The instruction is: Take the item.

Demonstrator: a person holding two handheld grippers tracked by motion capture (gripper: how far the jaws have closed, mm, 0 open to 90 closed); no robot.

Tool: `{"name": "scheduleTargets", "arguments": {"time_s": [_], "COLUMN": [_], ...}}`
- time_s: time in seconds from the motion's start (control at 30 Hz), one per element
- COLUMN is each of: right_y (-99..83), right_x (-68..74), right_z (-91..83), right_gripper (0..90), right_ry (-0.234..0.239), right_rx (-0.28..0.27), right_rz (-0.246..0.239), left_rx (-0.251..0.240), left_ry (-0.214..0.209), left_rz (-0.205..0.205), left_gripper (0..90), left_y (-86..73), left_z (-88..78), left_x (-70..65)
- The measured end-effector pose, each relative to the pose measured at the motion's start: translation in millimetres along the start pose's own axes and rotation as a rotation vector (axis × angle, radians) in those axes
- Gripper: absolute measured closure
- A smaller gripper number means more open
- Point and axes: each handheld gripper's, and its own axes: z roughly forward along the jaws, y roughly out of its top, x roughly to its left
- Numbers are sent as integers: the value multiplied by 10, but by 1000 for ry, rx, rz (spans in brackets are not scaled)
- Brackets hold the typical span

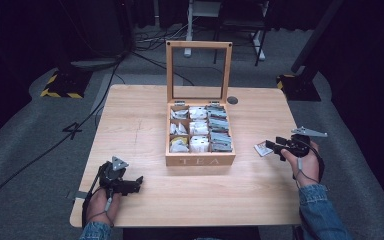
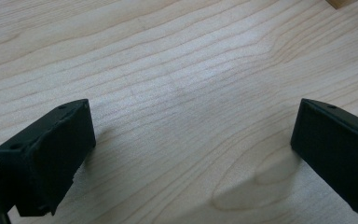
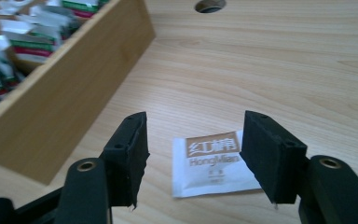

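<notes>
Left gripper (image 1: pixel 139 181): jaws spread, nothing held, over bare table (image 1: pixel 130 125).
Right gripper (image 3: pixel 193 154): jaws parted, straddling HongMian sachet (image 3: pixel 214 163).
Tea box (image 1: pixel 200 159): lid up.

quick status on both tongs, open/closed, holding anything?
Left tongs: open, holding nothing, bare table between the jaws.
Right tongs: open, holding nothing; a HongMian tea sachet lies flat on the table between the jaws, right of the tea box.

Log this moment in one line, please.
tea box: lid open | sachet: on table, between right gripper open jaws | left gripper: open, over bare table
</notes>
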Motion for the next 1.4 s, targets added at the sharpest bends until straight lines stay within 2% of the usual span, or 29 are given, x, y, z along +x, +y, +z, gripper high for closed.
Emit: {"name": "scheduleTargets", "arguments": {"time_s": [0.23, 0.47, 0.53, 0.63, 0.67, 0.77, 1.07, 1.17, 1.4], "right_y": [-28, -76, -100, -169, -194, -258, -411, -484, -588], "right_x": [237, 469, 531, 626, 657, 764, 976, 1070, 1119], "right_z": [-157, -270, -290, -287, -279, -283, -283, -260, -152], "right_gripper": [437, 436, 437, 457, 460, 464, 470, 469, 463], "right_ry": [82, 128, 150, 207, 221, 242, 300, 314, 321], "right_rx": [-1, 0, -2, 5, 10, 24, 47, 69, 84], "right_rz": [-53, -119, -129, -114, -124, -155, -184, -220, -282], "left_rx": [0, 0, 0, 0, 0, 1, 1, 1, 1], "left_ry": [1, 1, 1, 1, 1, 1, 1, 1, 1], "left_rz": [3, 3, 3, 3, 3, 3, 3, 3, 4], "left_gripper": [0, 0, 0, 0, 0, 0, 0, 0, 0], "left_y": [0, 0, 0, 0, 0, 0, 0, 0, 0], "left_z": [-1, -1, -1, -1, -1, -2, -1, -1, -1], "left_x": [1, 1, 1, 1, 1, 2, 2, 2, 2]}}
